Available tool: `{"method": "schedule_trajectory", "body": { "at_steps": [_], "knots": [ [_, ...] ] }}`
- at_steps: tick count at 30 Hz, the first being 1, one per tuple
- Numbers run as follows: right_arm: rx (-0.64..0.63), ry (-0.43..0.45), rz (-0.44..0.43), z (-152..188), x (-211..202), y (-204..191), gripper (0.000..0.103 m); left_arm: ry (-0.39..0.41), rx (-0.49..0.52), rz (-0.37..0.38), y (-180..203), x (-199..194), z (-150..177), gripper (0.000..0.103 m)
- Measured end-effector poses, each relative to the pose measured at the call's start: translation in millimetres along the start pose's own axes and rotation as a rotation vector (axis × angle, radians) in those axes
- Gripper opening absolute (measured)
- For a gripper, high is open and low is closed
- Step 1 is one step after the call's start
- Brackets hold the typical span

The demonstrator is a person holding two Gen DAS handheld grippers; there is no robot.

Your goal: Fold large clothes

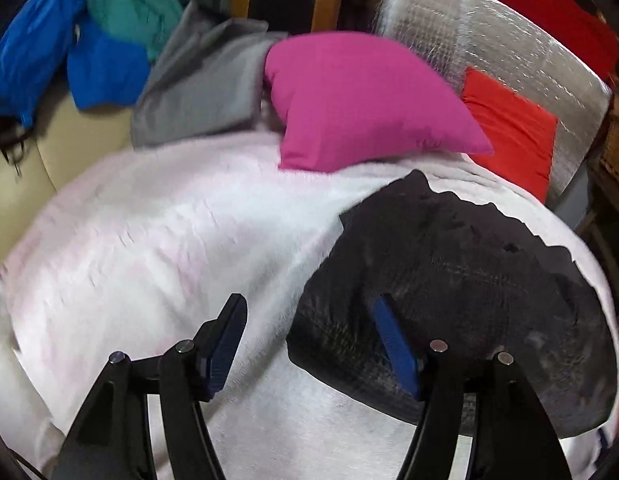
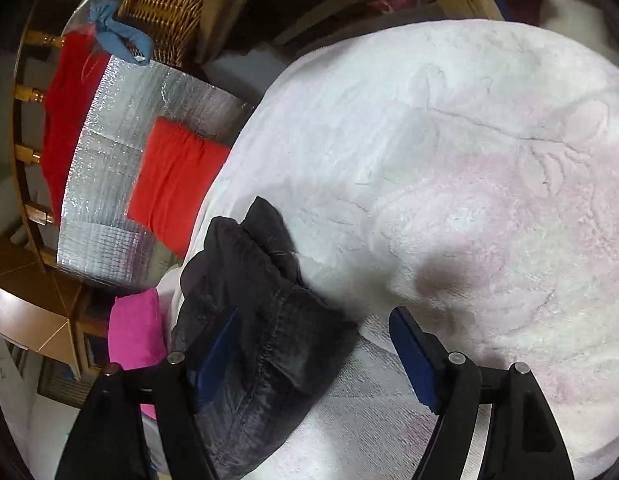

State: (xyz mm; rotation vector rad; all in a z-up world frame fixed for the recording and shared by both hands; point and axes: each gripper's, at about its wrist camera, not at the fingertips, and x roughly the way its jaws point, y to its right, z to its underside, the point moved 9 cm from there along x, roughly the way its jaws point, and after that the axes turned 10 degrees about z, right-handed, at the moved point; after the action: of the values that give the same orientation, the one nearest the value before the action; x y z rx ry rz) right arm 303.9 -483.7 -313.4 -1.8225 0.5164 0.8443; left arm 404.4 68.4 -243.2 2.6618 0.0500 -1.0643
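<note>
Both jaws gape — black garment (image 1: 469, 280) lies on white blanket (image 1: 169, 240)

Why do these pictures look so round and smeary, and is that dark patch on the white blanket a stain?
Both views are fisheye, so edges bend and corners go black. The left wrist view is motion-blurred, smearing the pink cushion and white blanket. The right wrist view is sharper; its grey patch looks like a shadow, and the silver foil sheet glares.
</note>
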Motion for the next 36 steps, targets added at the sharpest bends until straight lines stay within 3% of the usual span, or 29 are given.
{"method": "schedule_trajectory", "body": {
  "at_steps": [9,11,12,14,17,19,23,27,31,36],
  "knots": [
    [-0.094,-0.140,0.026,28,45,-26,0.081,0.058,0.118,-0.046,11,-13,-5,0.069],
    [-0.165,-0.136,0.042,35,48,-35,0.081,0.064,0.123,-0.047,11,-15,-5,0.069],
    [-0.195,-0.134,0.037,39,50,-41,0.079,0.066,0.123,-0.048,11,-16,-5,0.069],
    [-0.235,-0.111,0.019,44,48,-53,0.062,0.070,0.125,-0.048,12,-17,-6,0.069],
    [-0.298,-0.033,0.022,43,35,-65,0.051,0.071,0.130,-0.048,12,-18,-6,0.069],
    [-0.308,-0.002,0.011,42,30,-69,0.049,0.075,0.136,-0.049,13,-19,-7,0.069],
    [-0.339,-0.045,0.129,50,52,-54,0.049,0.080,0.149,-0.052,16,-21,-7,0.069],
    [-0.308,-0.075,0.121,51,55,-51,0.051,0.086,0.160,-0.056,17,-22,-6,0.069],
    [-0.241,-0.087,0.123,49,53,-42,0.070,0.092,0.167,-0.062,18,-24,-7,0.069],
    [-0.173,-0.044,0.110,37,38,-41,0.071,0.094,0.179,-0.064,23,-24,-6,0.069]
  ]
}}
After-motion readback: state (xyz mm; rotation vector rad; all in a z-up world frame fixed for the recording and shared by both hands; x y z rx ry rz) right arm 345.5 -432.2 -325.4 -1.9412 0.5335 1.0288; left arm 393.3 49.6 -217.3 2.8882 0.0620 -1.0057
